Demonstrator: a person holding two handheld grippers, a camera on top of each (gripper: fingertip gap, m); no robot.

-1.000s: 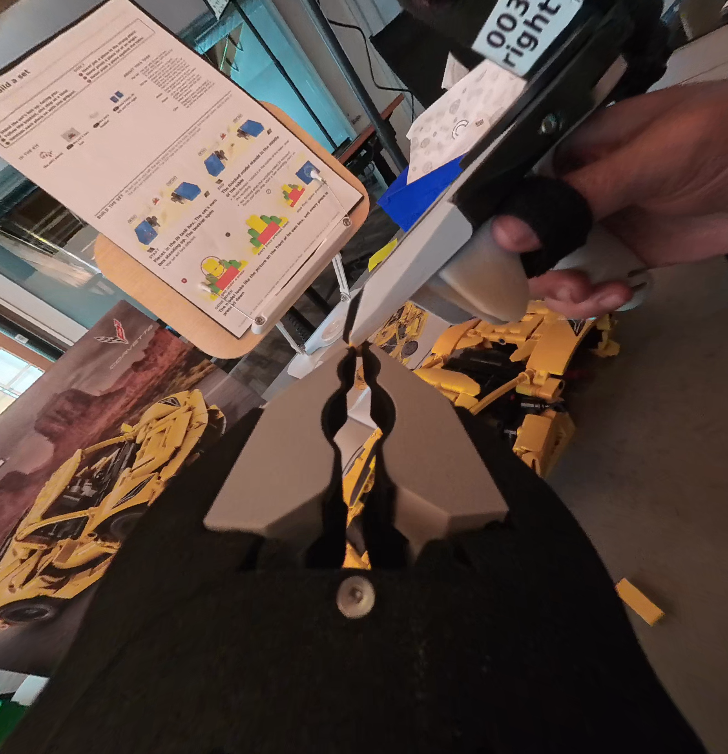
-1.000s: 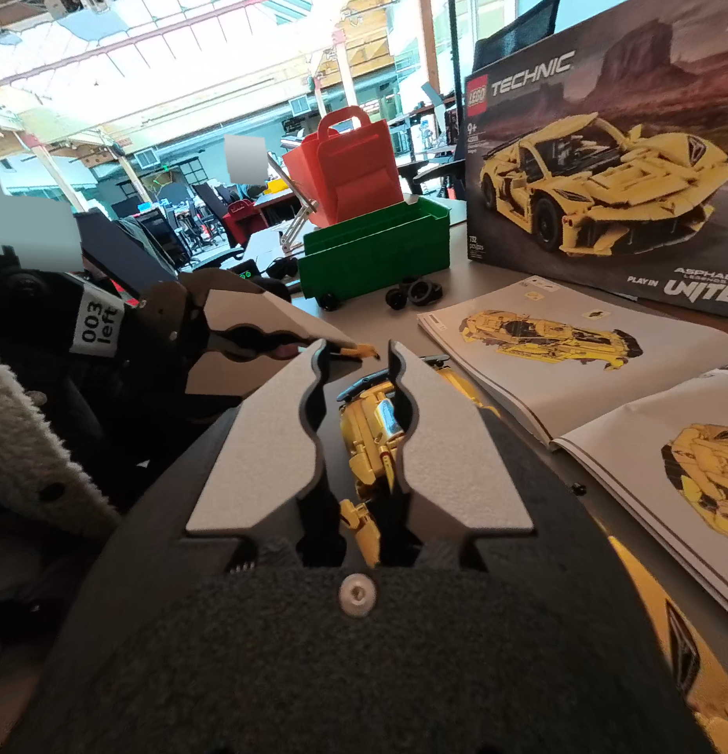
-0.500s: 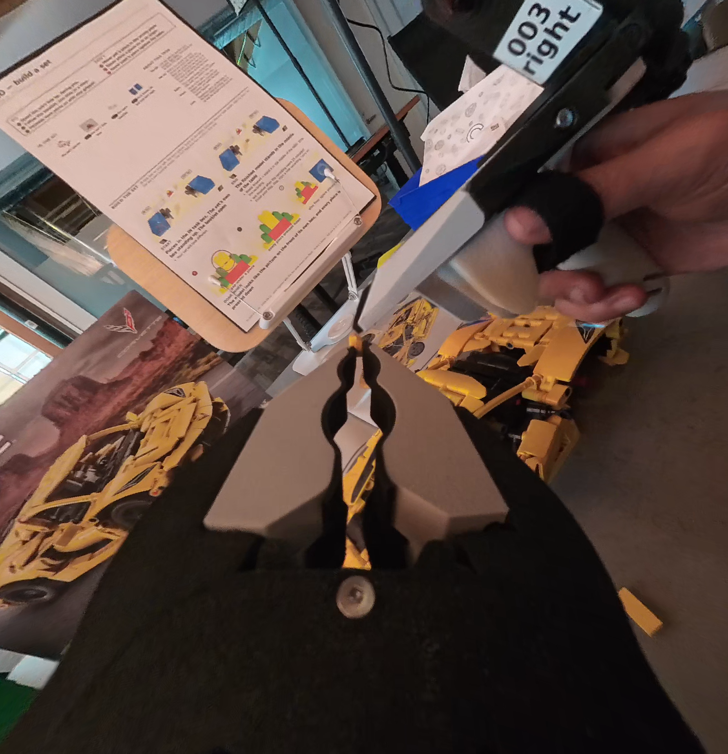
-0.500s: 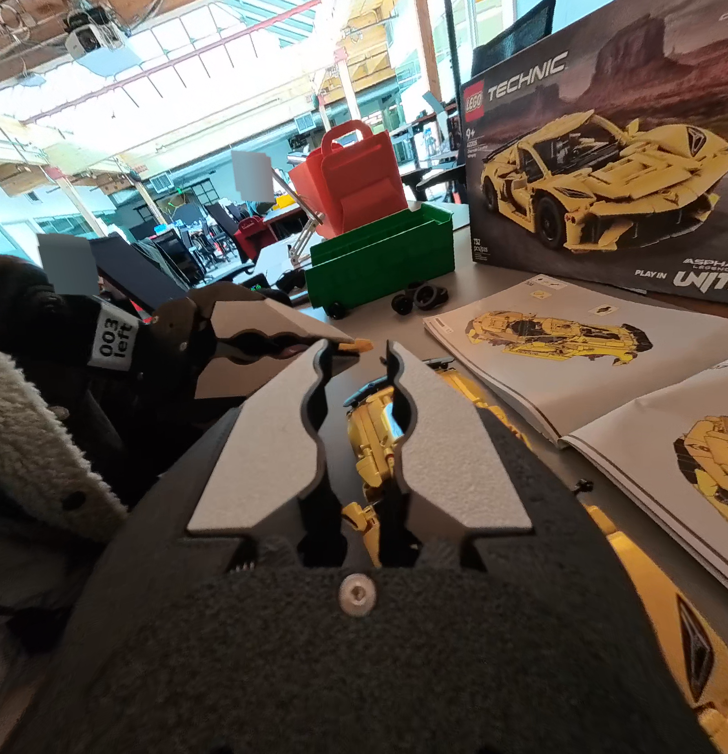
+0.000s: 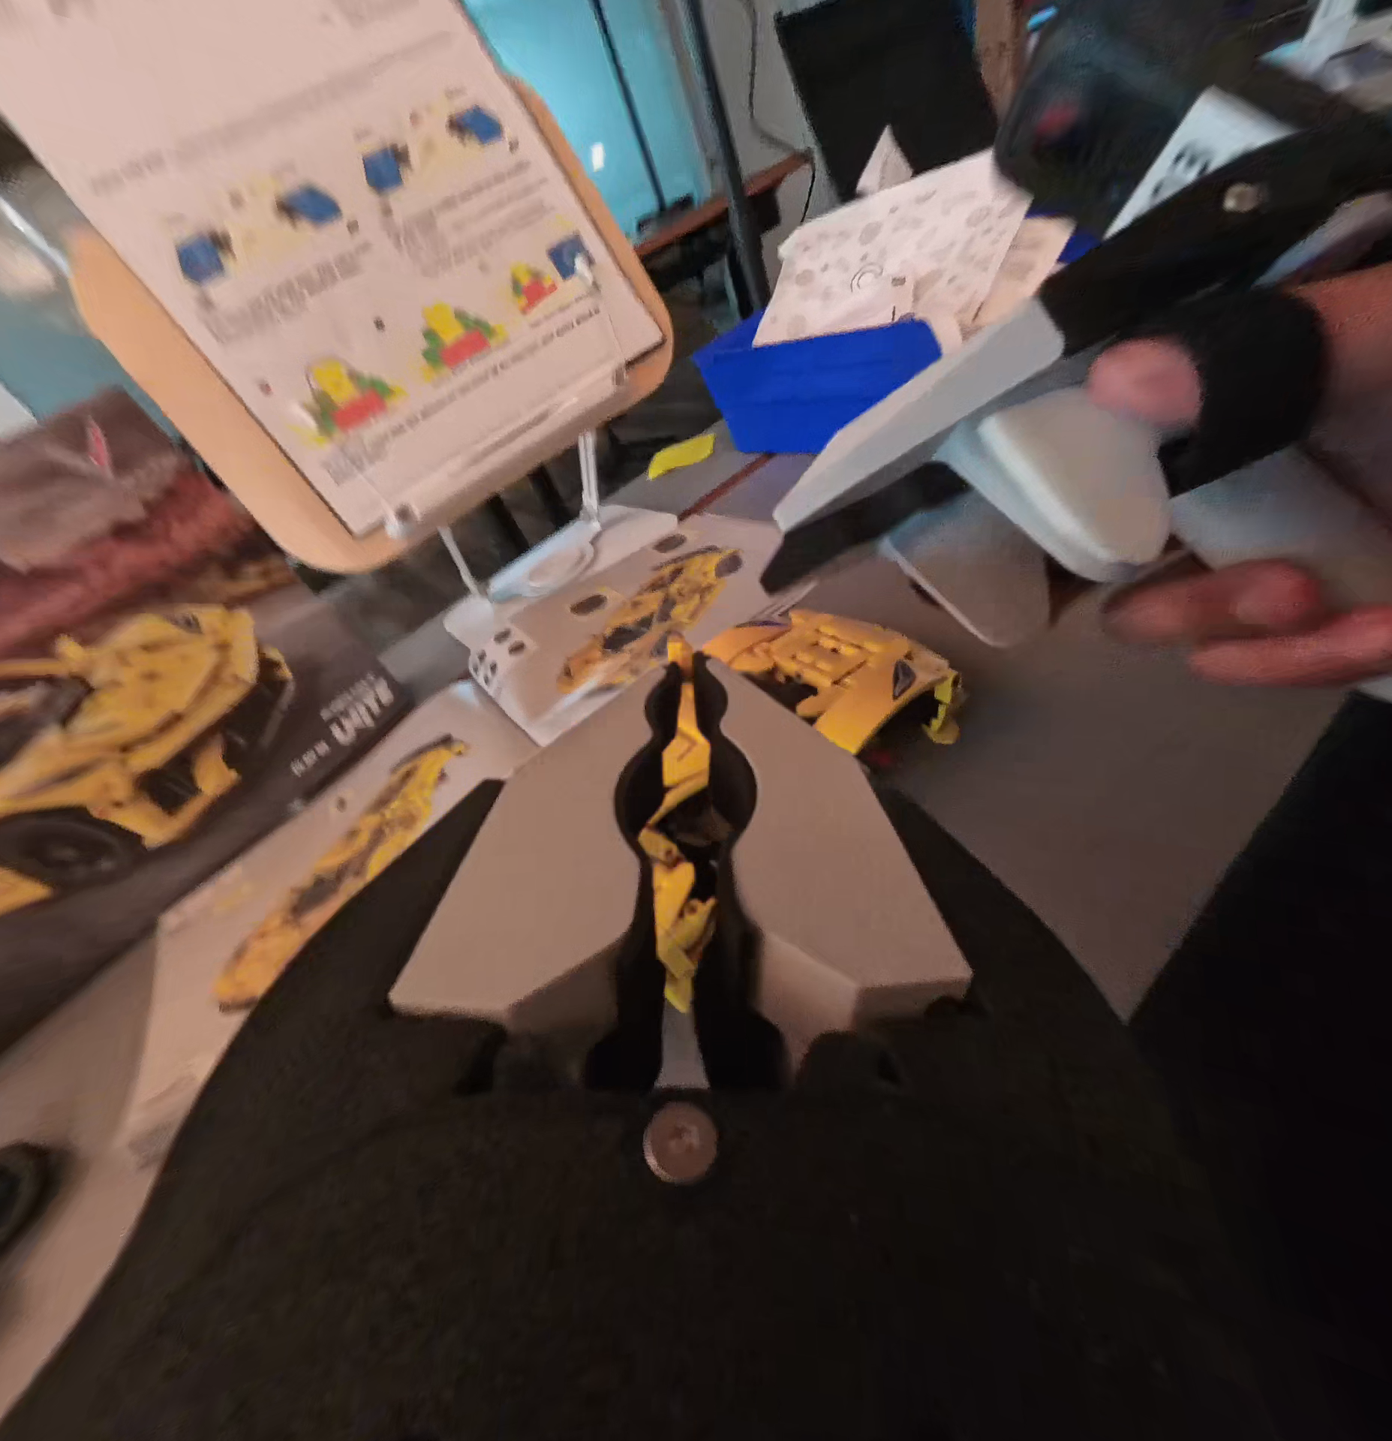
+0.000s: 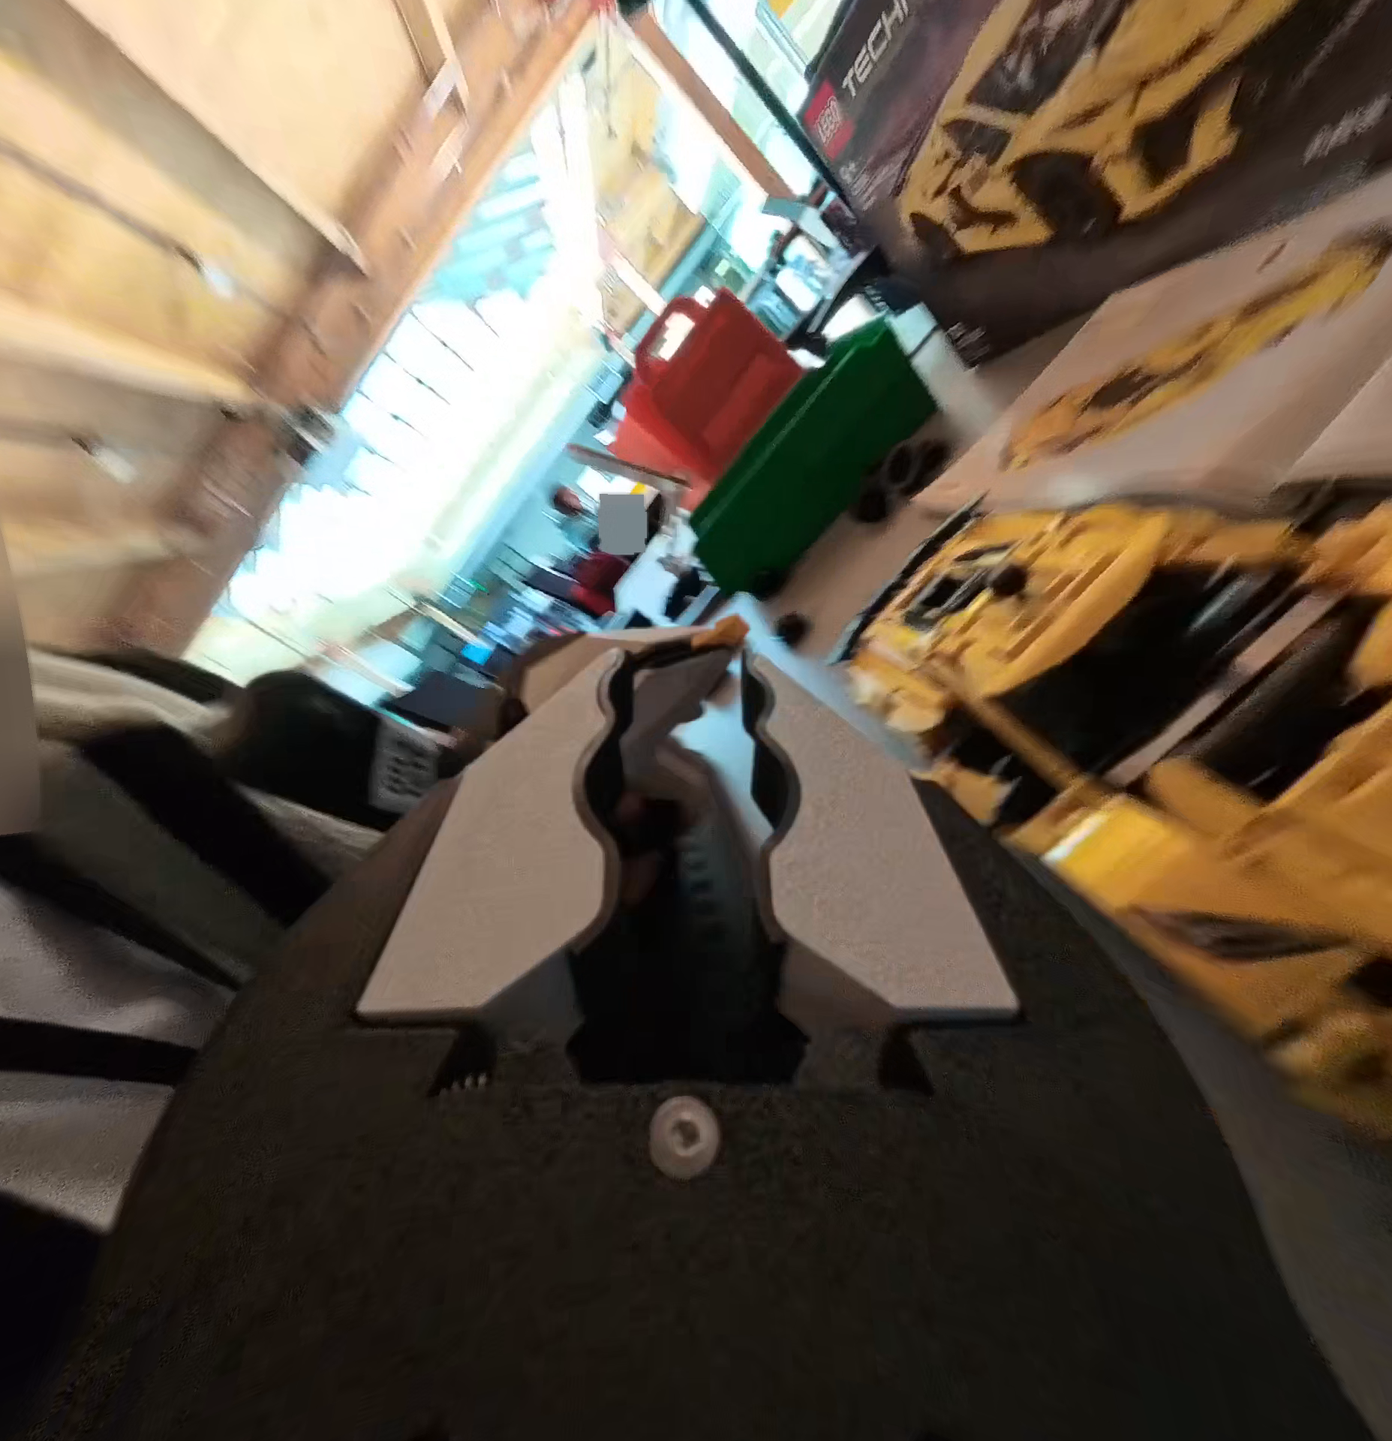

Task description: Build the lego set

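Note:
My left gripper (image 5: 681,663) is shut on a small yellow piece (image 5: 679,649) that sticks out at its tip. The piece also shows in the right wrist view (image 6: 722,630), just above my right gripper (image 6: 683,669). The right gripper is open and empty, and its view is rolled and blurred. A partly built yellow Lego car (image 5: 833,678) sits on the grey table beyond the left fingertips. In the right wrist view the car (image 6: 1145,702) is close on the right. A hand holds the right gripper, and its fingers (image 5: 911,437) hang above the car.
The set's box (image 5: 115,725) stands at the left. Open instruction booklets (image 5: 599,624) lie in front of it. An instruction sheet on a stand (image 5: 349,234) and a blue bin (image 5: 817,382) are behind. A green bin (image 6: 817,460), a red bag (image 6: 708,390) and black wheels (image 6: 911,464) sit farther off. Left and right tips are no more than a few centimetres apart.
The right gripper has rolled sideways and drawn back from the left gripper's tip. The left view has tipped down toward the table. The left gripper still holds the yellow piece.

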